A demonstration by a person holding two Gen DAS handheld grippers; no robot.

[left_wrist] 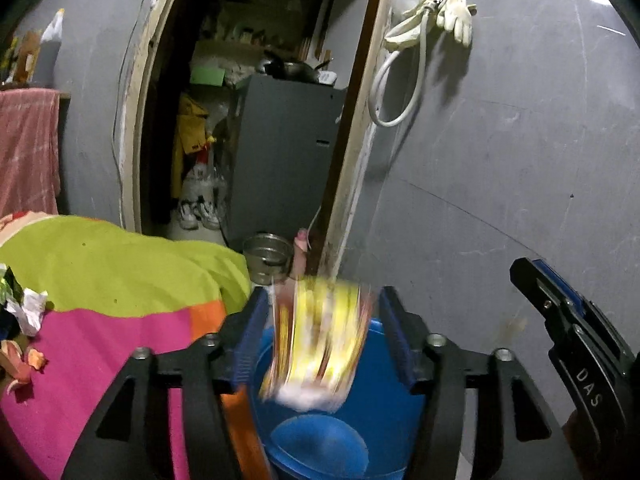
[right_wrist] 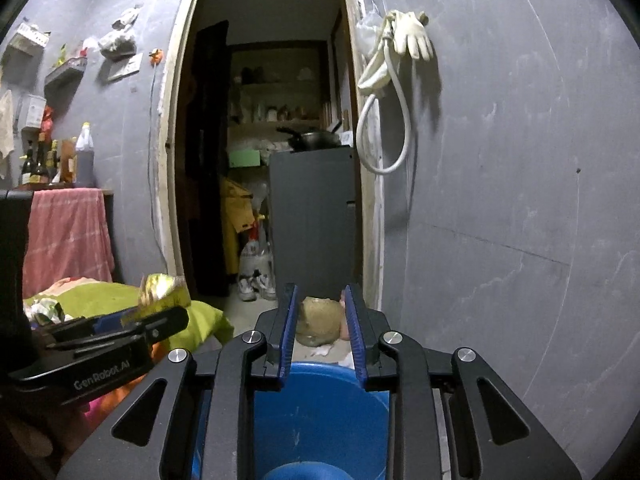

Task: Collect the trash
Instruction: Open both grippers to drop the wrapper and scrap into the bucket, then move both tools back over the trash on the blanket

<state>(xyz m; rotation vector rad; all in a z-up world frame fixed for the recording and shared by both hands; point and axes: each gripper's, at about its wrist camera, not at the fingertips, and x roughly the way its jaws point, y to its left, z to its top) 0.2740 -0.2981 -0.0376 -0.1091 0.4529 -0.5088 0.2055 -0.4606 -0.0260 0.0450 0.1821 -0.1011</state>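
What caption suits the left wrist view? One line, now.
Left gripper open above a blue bucket, a blurred yellow wrapper between its jaws.

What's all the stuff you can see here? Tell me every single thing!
snack wrapper: one, yellow, blurred, between the left gripper's fingers, above the bucket
bucket: one, blue, below both grippers
blanket: one, green, pink and orange, left
crumpled scraps: a few, white and orange, on the blanket
pot: one, silver, floor by the doorway
gloves: pale, hanging on the wall
hose: one, white, under the gloves
towel: one, pink, far left
cabinet: one, grey, through the doorway
shoes: a pair, white, beside the cabinet
bottles: several, dark, above the towel
left gripper: black, blue pads, open
right gripper: same, open, empty
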